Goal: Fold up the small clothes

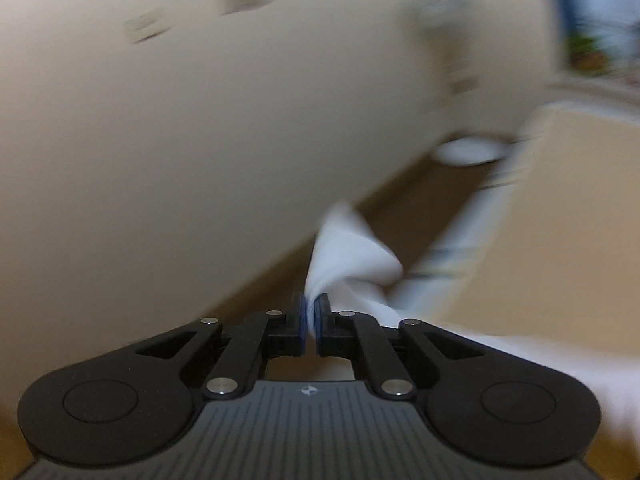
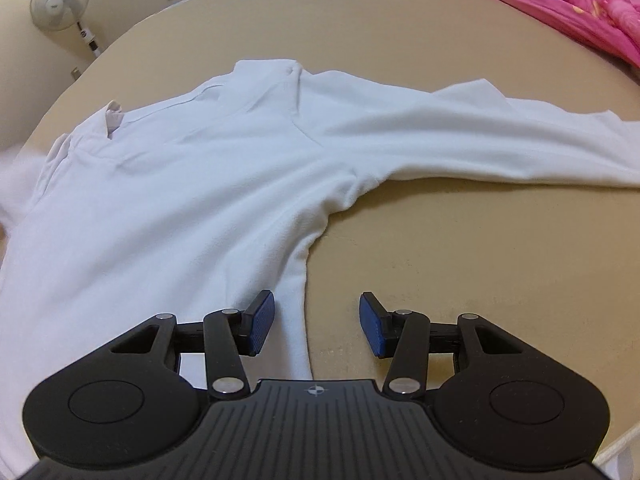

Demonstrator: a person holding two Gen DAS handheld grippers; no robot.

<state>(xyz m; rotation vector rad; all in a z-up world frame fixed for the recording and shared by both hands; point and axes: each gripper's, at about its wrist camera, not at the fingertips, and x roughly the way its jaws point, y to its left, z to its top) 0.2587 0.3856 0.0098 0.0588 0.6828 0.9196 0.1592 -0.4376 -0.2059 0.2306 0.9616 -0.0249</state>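
White shirt spread flat over tan table, filling left and centre of right wrist view; collar at upper left, one sleeve stretched to right edge of frame. Side hem running down centre toward bottom, ending just beside left pad of right gripper. Right gripper about half open, nothing between pads; left pad over shirt's side, right pad over bare table. Cannot tell whether pads touch cloth. Bare tabletop at lower right, under sleeve, and a wide strip along top above shirt: open room on both. Table's curved far edge arcing across top of frame. Pink bedding at upper right, past table edge, apart from sleeve. Fan standing at upper left by wall. No containers visible in either view.

Left wrist view heavily blurred. Left gripper nearly closed, pinching a bunch of white cloth that rises from pads at centre and trails off to lower right. Pale wall filling upper left, brown floor strip running diagonally through centre, tan surface at right. White blob at centre right, too blurred to identify.
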